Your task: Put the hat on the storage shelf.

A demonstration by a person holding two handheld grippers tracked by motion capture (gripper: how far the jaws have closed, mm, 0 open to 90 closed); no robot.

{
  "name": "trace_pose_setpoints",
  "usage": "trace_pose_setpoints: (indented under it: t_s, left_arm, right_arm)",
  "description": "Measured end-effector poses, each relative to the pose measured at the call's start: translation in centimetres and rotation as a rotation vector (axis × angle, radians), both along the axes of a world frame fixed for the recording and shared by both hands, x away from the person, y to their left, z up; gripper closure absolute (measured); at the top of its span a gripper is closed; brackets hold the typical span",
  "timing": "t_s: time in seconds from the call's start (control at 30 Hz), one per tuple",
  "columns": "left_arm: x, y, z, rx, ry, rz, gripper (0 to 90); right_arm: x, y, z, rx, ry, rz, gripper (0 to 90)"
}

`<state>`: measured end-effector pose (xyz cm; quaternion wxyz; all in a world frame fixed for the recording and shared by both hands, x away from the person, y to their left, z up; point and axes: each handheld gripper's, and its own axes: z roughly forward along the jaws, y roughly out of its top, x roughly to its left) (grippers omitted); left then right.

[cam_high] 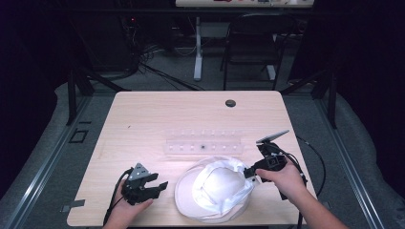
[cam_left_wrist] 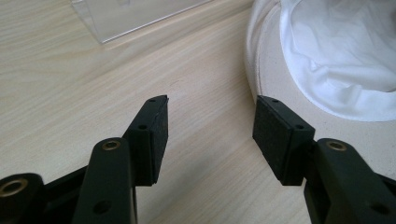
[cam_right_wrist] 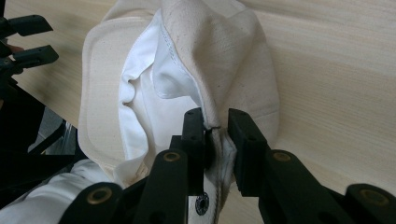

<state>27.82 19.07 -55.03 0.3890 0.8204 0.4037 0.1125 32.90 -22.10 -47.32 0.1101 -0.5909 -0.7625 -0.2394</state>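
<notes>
Soft cream cloth makes the hat (cam_high: 215, 191) at the bottom middle of the high view light and floppy, so the right gripper (cam_right_wrist: 215, 126) pinches its folded brim edge tight, while the left gripper (cam_left_wrist: 210, 126) waits wide open, holding nothing.

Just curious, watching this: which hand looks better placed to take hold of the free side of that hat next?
Probably the left. The left gripper has its jaws open beside the hat brim, while the right gripper is clamped on the hat's edge.
</notes>
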Motion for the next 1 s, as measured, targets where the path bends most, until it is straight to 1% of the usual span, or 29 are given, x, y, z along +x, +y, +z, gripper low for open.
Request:
trace_pose_setpoints:
  t_s: [0.03,0.07,0.1,0.13,0.2,0.23,0.27,0.3,0.37,0.47,0.5,0.53,0.6,0.63,0.67,0.7,0.73,0.8,0.83,0.87,0.9,0.93,0.97,1.0]
  left_arm:
    - [0.0,0.1,0.0,0.002,0.000,0.002,46.1]
    - [0.0,0.1,0.0,0.002,0.000,0.004,46.2]
    - [0.0,0.1,0.0,0.001,-0.001,0.006,46.2]
    - [0.0,0.1,0.0,0.004,-0.003,0.005,46.3]
    - [0.0,0.1,0.0,0.004,-0.002,0.008,46.3]
    - [0.0,0.1,-0.1,0.005,-0.001,0.008,46.3]
    - [0.1,0.2,-0.1,0.009,-0.001,0.008,46.3]
    - [0.1,0.2,-0.2,0.007,0.001,0.012,46.3]
    - [0.1,0.2,-0.2,0.008,0.001,0.013,46.3]
    - [0.1,0.2,-0.3,0.006,-0.002,0.019,46.3]
    - [0.2,0.3,-0.2,0.014,-0.005,0.012,46.3]
    - [0.2,0.3,-0.3,0.009,-0.001,0.018,46.3]
    - [0.2,0.4,-0.3,0.009,0.000,0.021,46.3]
    - [0.3,0.5,-0.3,0.009,0.000,0.023,46.3]
    - [0.3,0.5,-0.3,0.009,0.000,0.023,46.3]
    - [0.3,0.5,-0.3,0.007,0.000,0.027,46.3]
    - [0.3,0.5,-0.3,0.005,0.002,0.029,46.3]
    - [0.3,0.5,-0.4,0.003,0.004,0.030,46.3]
    - [0.3,0.6,-0.4,0.003,0.003,0.027,46.3]
    - [0.3,0.6,-0.4,0.002,0.001,0.029,46.4]
    - [0.3,0.6,-0.4,0.002,0.001,0.029,46.3]
    - [0.4,0.7,-0.4,0.003,0.004,0.023,46.3]
    - [0.4,0.6,-0.4,0.001,0.005,0.028,46.4]
    - [0.4,0.6,-0.5,0.000,0.004,0.031,46.4]
  right_arm:
    - [0.0,0.0,0.0,-0.003,0.002,0.011,79.4]
    - [0.0,0.2,0.2,-0.031,-0.005,0.029,80.0]
    - [0.0,0.2,0.2,-0.031,-0.005,0.029,80.0]
    - [-0.1,0.5,0.3,-0.032,-0.029,0.002,80.3]
    - [-0.1,0.5,0.3,-0.033,-0.032,0.006,80.5]
    - [-0.1,0.6,0.6,-0.049,-0.041,0.002,80.7]
    - [-0.1,0.6,0.7,-0.049,-0.047,-0.003,80.8]
    - [0.0,0.6,0.9,-0.056,-0.045,0.004,80.9]
    - [0.0,0.7,1.0,-0.054,-0.049,-0.004,81.0]
    - [-0.1,0.9,1.4,-0.052,-0.063,-0.030,81.2]
    - [0.0,0.8,1.6,-0.047,-0.061,-0.019,81.2]
    - [0.1,0.7,1.8,-0.044,-0.051,-0.011,81.2]
    - [0.0,0.8,2.0,-0.024,-0.061,-0.045,81.2]
    - [0.1,0.6,2.4,-0.014,-0.048,-0.030,81.2]
    - [0.1,0.6,2.4,-0.014,-0.048,-0.030,81.2]
    - [0.0,0.6,2.5,-0.008,-0.052,-0.039,81.2]
    - [0.0,0.5,2.7,-0.006,-0.050,-0.033,81.2]
    - [0.0,0.6,3.1,0.012,-0.053,-0.048,81.2]
    - [0.0,0.4,3.3,0.035,-0.044,-0.044,81.2]
    - [0.0,0.4,3.3,0.056,-0.044,-0.058,81.2]
    - [0.0,0.4,3.3,0.056,-0.044,-0.058,81.2]
    - [0.0,0.4,3.4,0.070,-0.044,-0.071,81.2]
    - [0.1,0.2,3.4,0.073,-0.036,-0.054,81.2]
    - [0.1,0.2,3.5,0.092,-0.030,-0.058,81.2]
